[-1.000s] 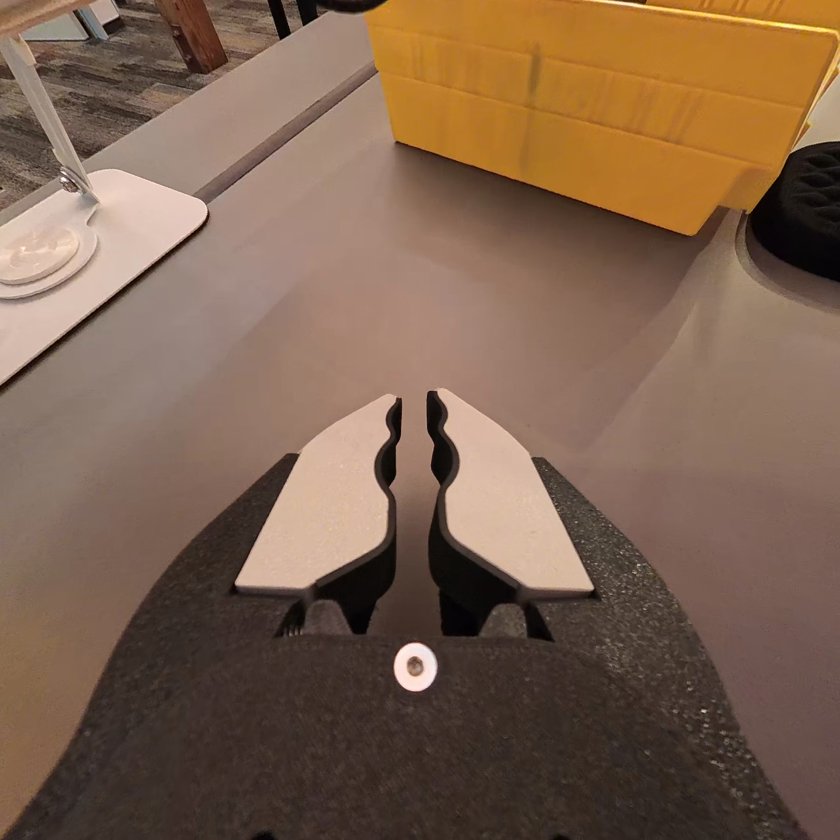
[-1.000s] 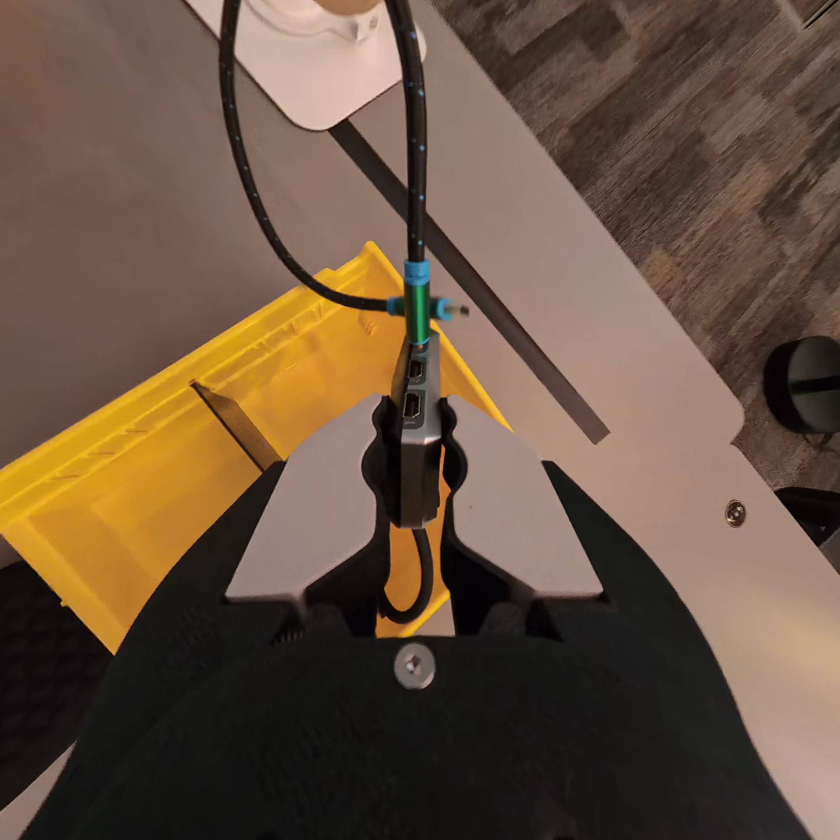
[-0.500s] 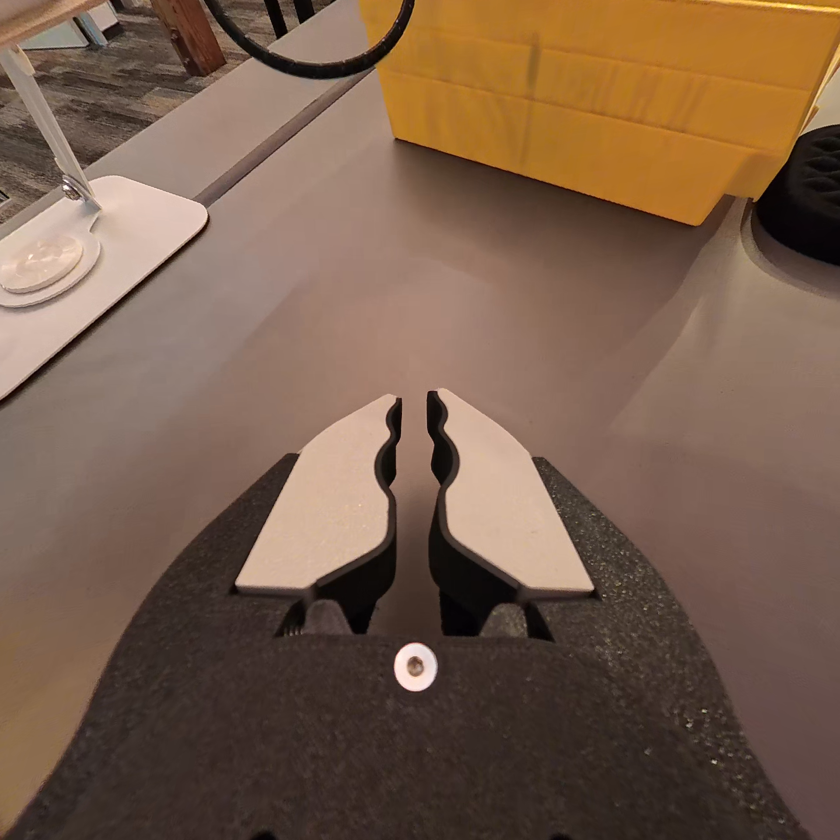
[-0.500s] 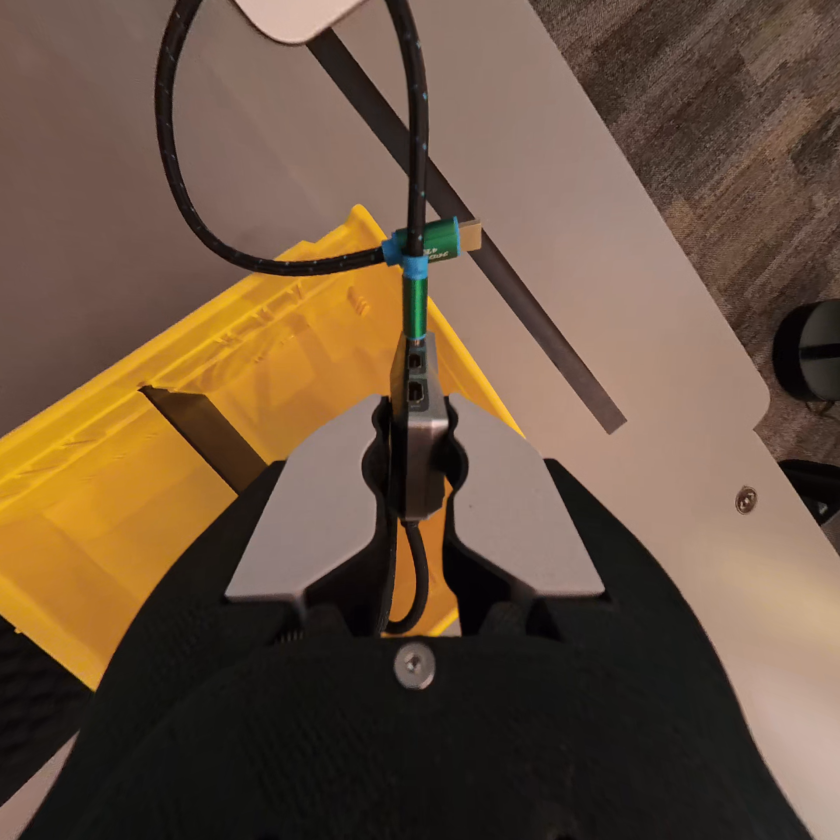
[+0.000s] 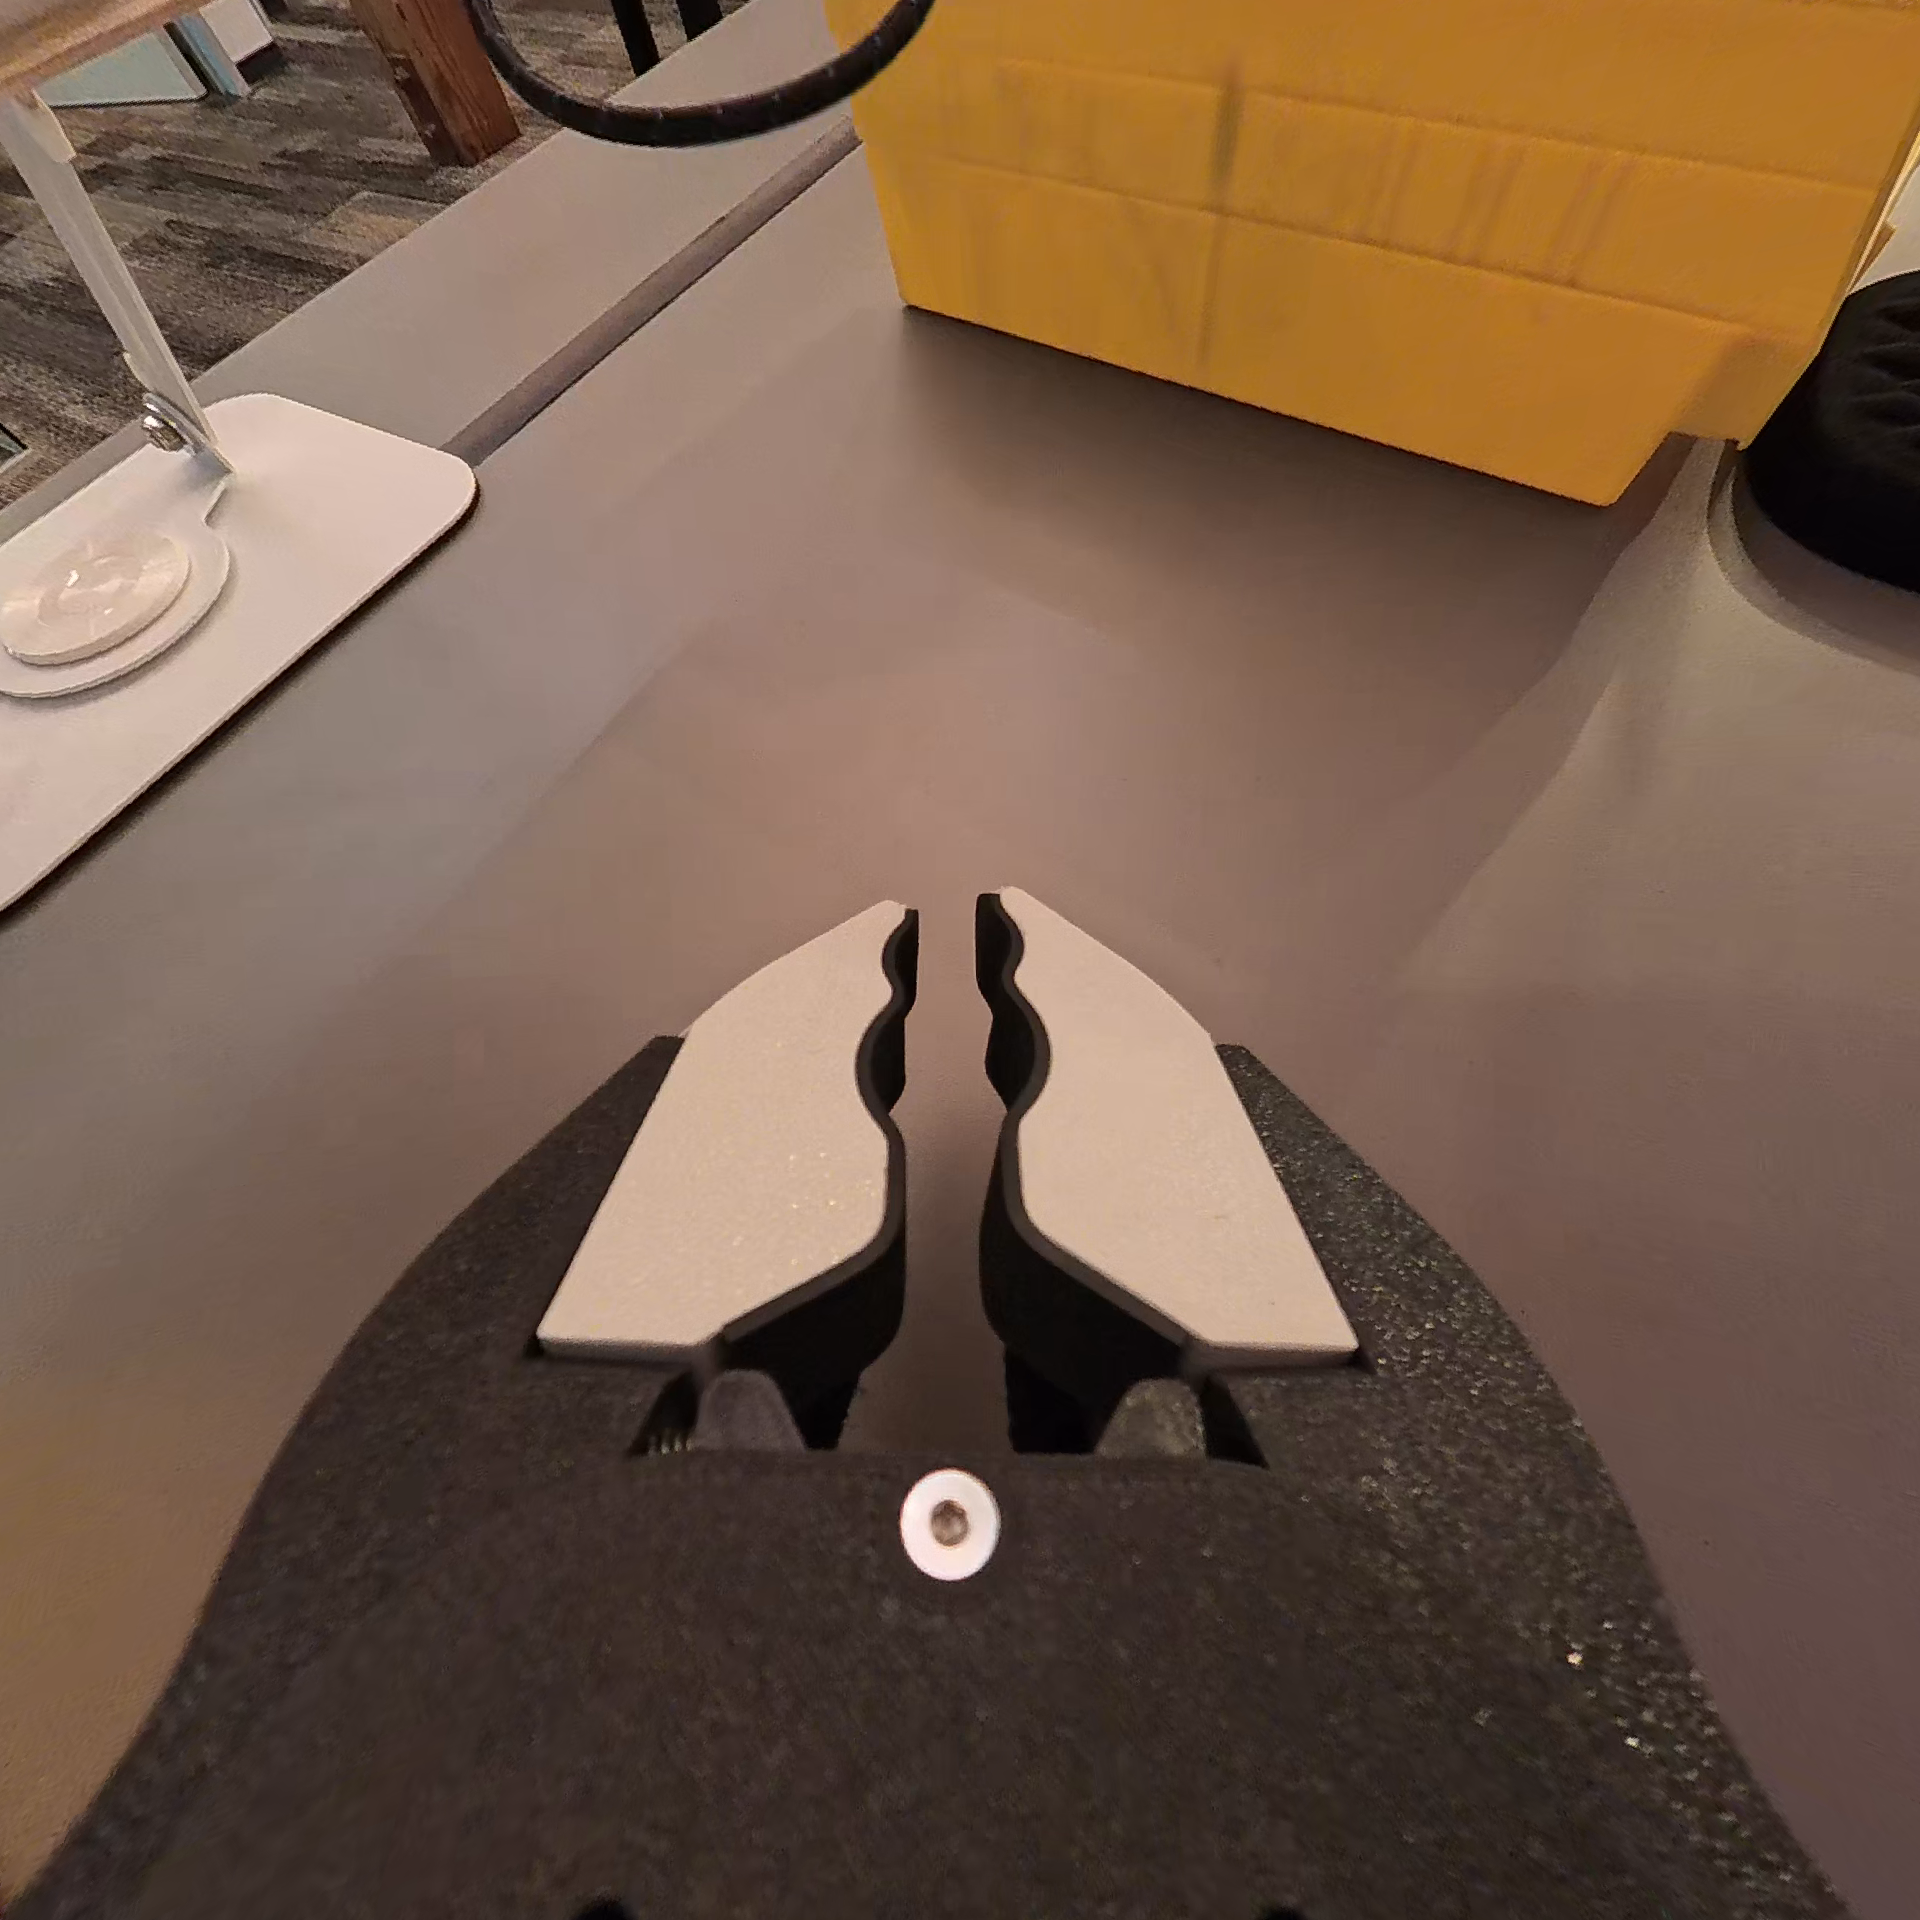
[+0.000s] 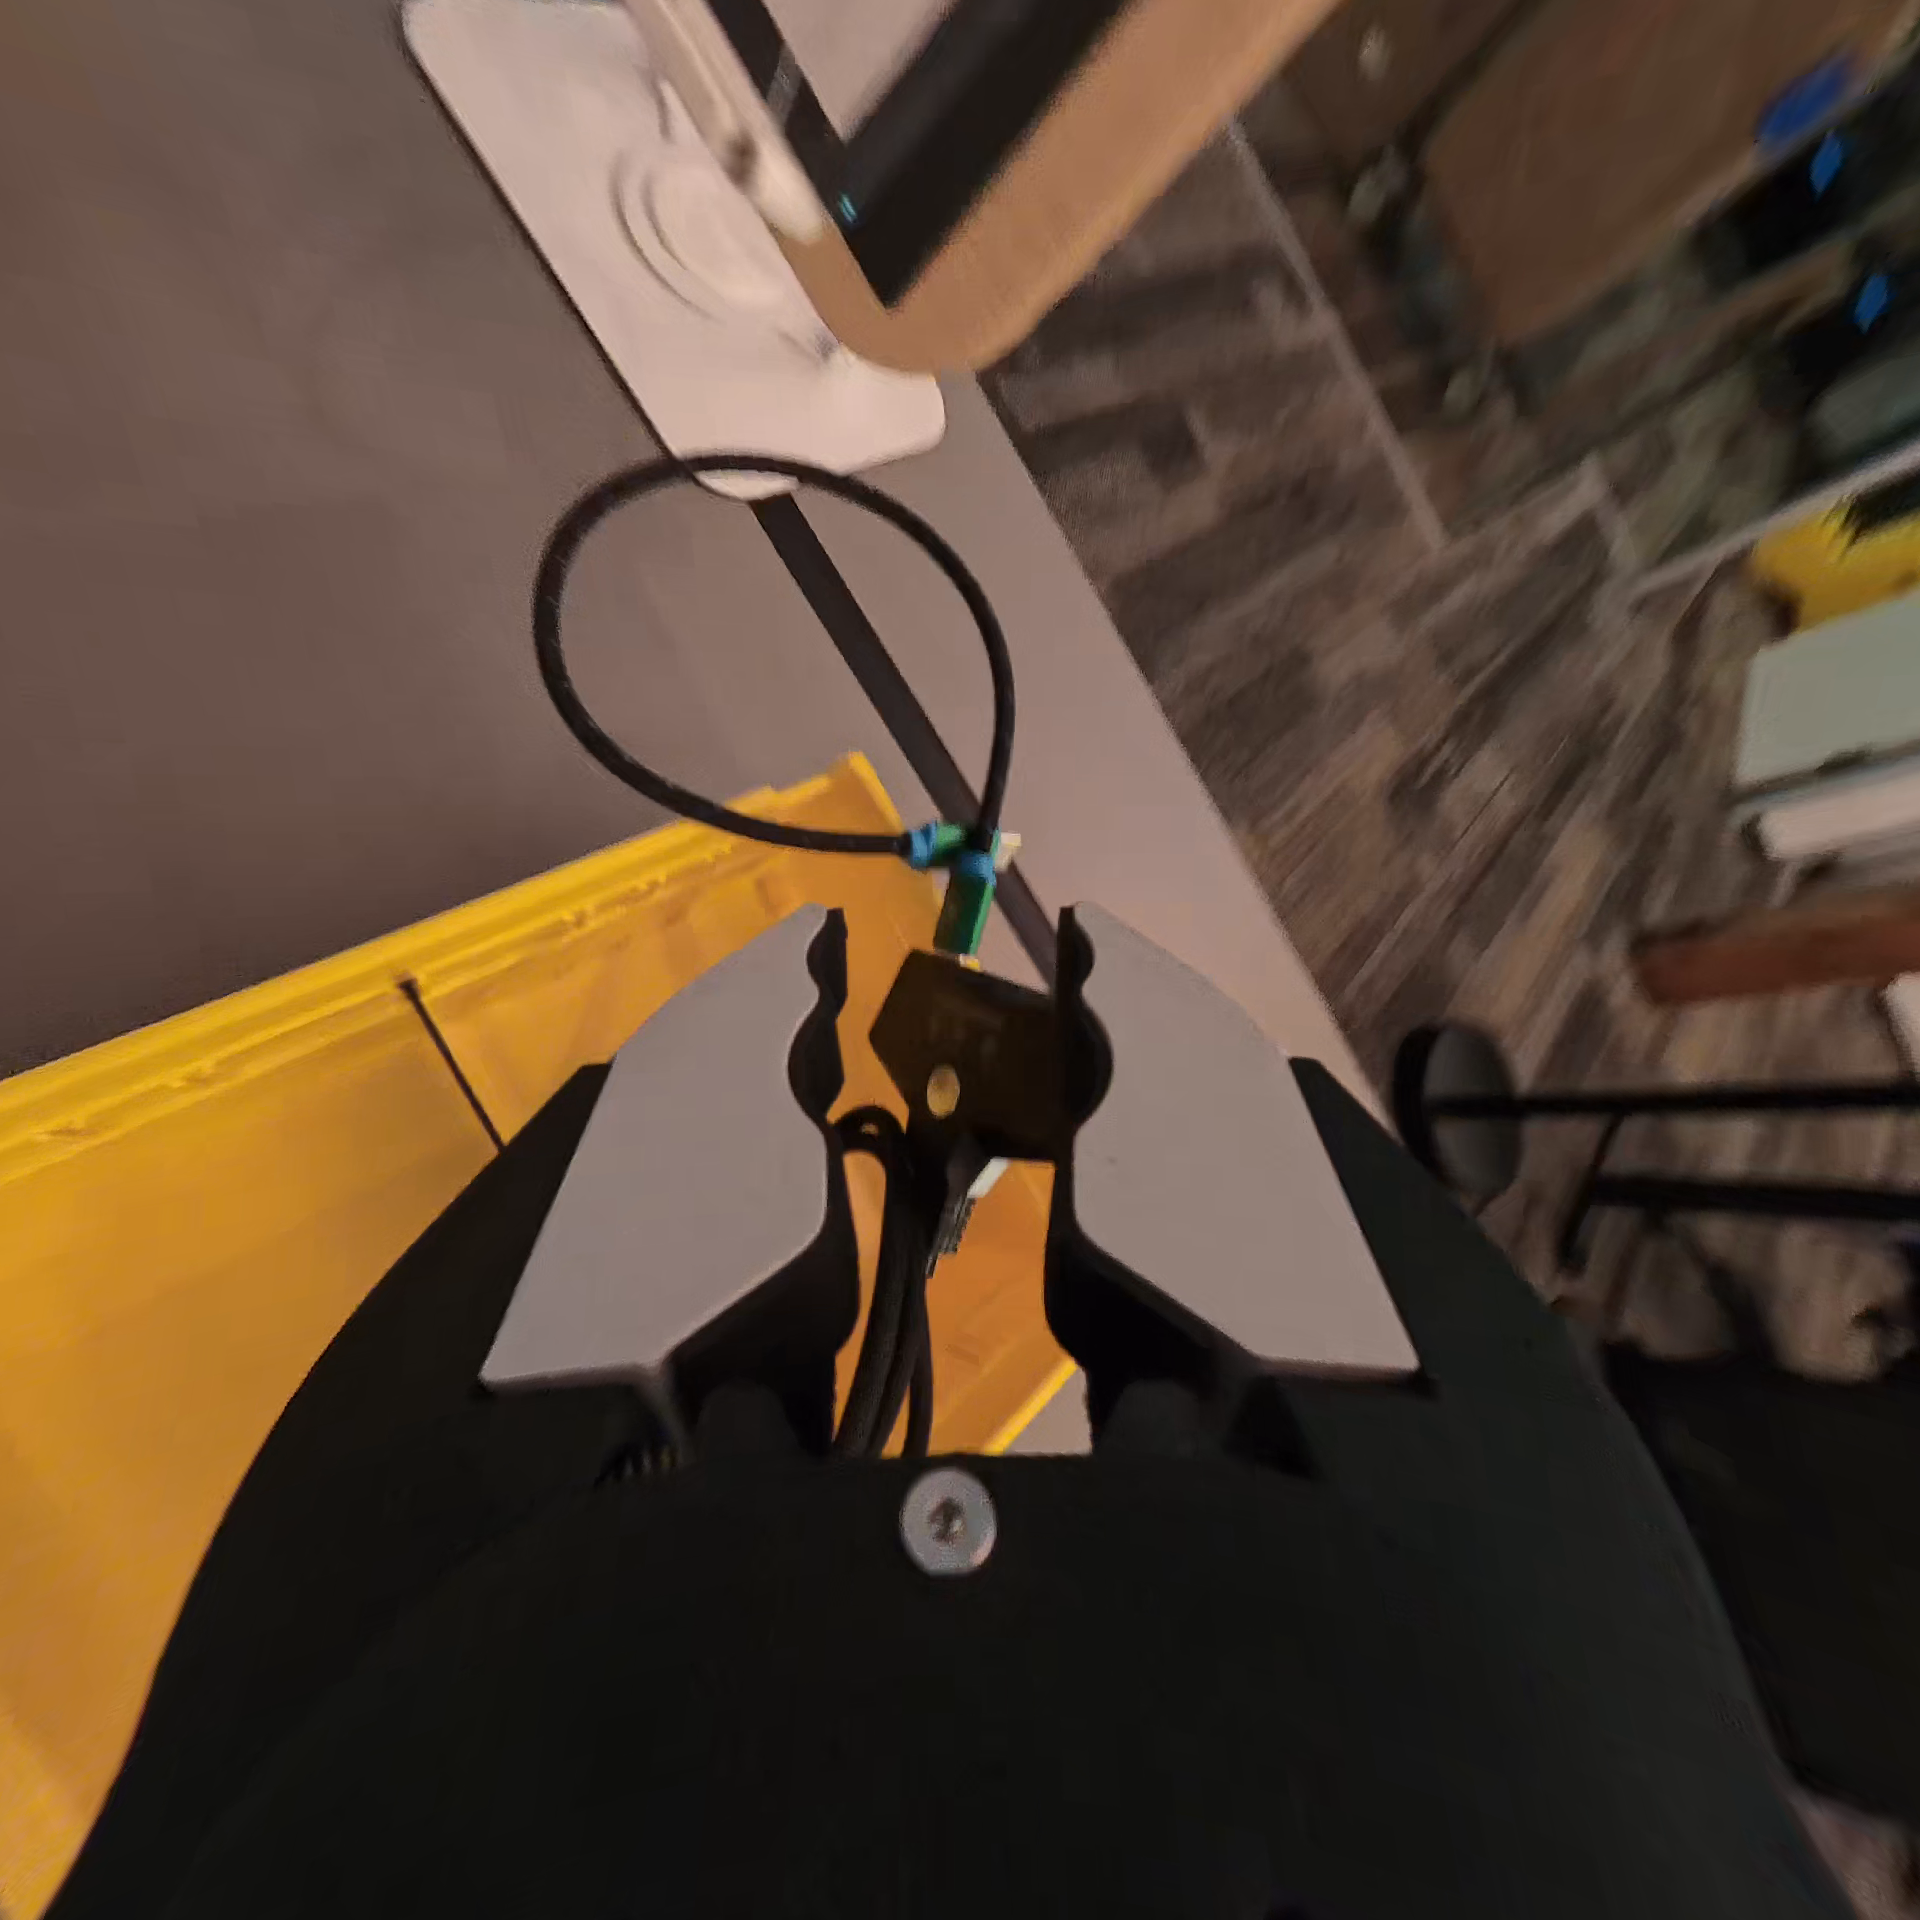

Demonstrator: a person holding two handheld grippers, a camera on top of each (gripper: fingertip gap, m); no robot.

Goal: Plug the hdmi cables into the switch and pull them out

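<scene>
Switch (image 6: 966, 1060) first: it sits in the gap of my right tool (image 6: 951, 920), whose fingers stand wide apart. It lies close against the right-hand finger and clear of the other. The frame is smeared, so I cannot tell whether it touches that finger or hangs free. A green plug (image 6: 961, 904) is seated in its far end, and the black cable (image 6: 769, 665) runs out from there in a full loop, back to a second plug (image 6: 935, 842) crossing beside the first. Thin dark leads trail from the switch's near end toward the tool's body.

Below all this is the yellow bin (image 6: 312, 1143) on the table (image 6: 260, 520). My guess is that the tool is spread here to let the switch and its cable drop into the bin.

My left tool (image 5: 945, 909) is low over the bare table, fingers drawn nearly together with only a slit between, gripping nothing. I read it as parked out of the way.

The left view gives me the bin's outer wall and just the bottom arc of the cable, never the switch. Only the right view shows the bin's inside and the plug joint. Both catch the white stand base (image 5: 260, 540).
</scene>
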